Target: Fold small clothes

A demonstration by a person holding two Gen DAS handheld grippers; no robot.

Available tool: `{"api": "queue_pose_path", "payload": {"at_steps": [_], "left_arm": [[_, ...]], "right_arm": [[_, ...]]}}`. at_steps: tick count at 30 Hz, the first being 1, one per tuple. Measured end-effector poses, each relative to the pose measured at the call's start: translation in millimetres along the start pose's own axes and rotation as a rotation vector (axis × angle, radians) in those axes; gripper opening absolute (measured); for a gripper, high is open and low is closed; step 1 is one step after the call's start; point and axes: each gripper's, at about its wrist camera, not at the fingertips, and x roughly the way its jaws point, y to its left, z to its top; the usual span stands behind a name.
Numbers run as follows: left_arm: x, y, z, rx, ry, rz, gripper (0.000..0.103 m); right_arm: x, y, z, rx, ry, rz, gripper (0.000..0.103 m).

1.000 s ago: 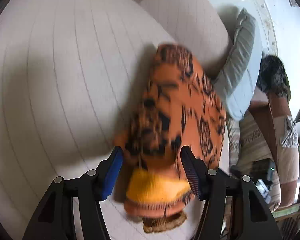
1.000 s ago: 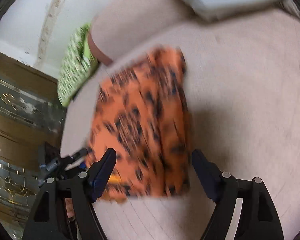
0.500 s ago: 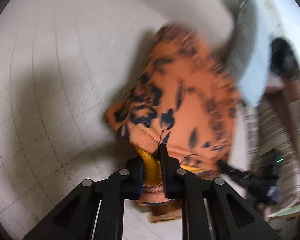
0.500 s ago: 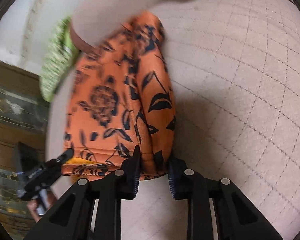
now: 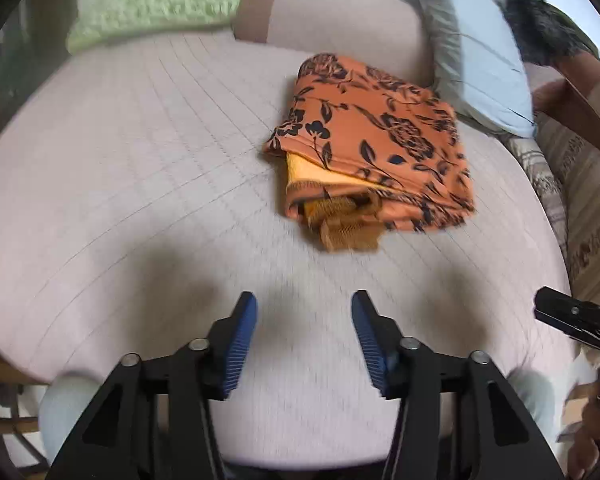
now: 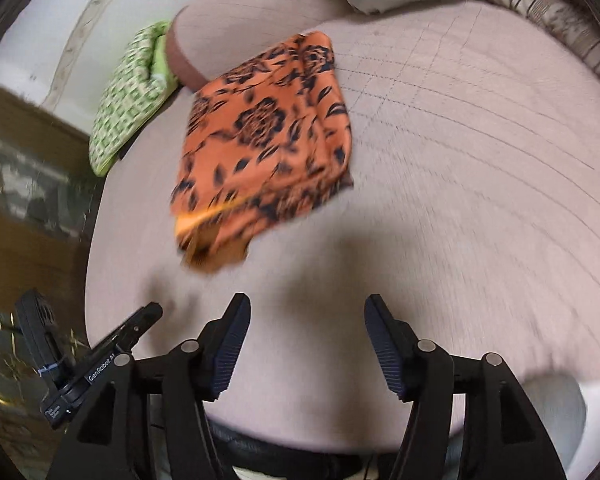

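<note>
**Ana:** Left wrist view first, please, from left to right.

**Ben:** At the far left, a green pillow (image 5: 156, 4) lies at the top edge of a pale quilted bed (image 5: 120, 168). Right of it a pinkish bolster (image 5: 340, 16) runs along the head of the bed. The cloth (image 5: 376, 140), orange with a dark flower print and a yellow lining, lies folded into a rough square right of centre, touching nothing but the bed. A fringed edge pokes out at its near side. A grey pillow (image 5: 476, 68) sits just beyond it on the right. At the bottom, the left gripper (image 5: 304, 340) hangs over bare bed, well short of the cloth. Its jaws are opening, spread with nothing between them. The tip of the right gripper (image 5: 576, 320) shows at the right edge.

**Ana:** And the right wrist view?

**Ben:** The left gripper (image 6: 100, 360) enters at the lower left. Above it the green pillow (image 6: 128, 96) lies by the bed's (image 6: 480, 160) edge. The cloth (image 6: 268, 136) lies folded left of centre, blurred, its far corner close to the bolster (image 6: 236, 20). The right gripper (image 6: 306, 344) is at the bottom, over bare bed, near the cloth but apart from it. Its jaws are opening too, set wide, with nothing between them. At the lower right, a pale rounded shape is too blurred to identify.
</note>
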Motion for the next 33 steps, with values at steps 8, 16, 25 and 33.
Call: {"api": "queue_pose_path", "payload": {"at_steps": [8,16,25,33], "left_arm": [[-137,-32,-56,0.075,-0.224,0.135,0.064],[-220,-50,-110,0.113,-0.339,0.126,0.067],[-259,-49,-138,0.091,-0.402,0.11,0.067],[-283,-45,-153,0.154,-0.41,0.105,0.07]], "right_arm": [[-76,48,-72,-0.13,-0.128,-0.067,0.07],[-141,83,-110,-0.199,-0.281,-0.108,0.078],[-168,113,-132,-0.258,-0.339,-0.12,0.08],[-180,124,-145,-0.283,-0.378,-0.13,0.08]]}}
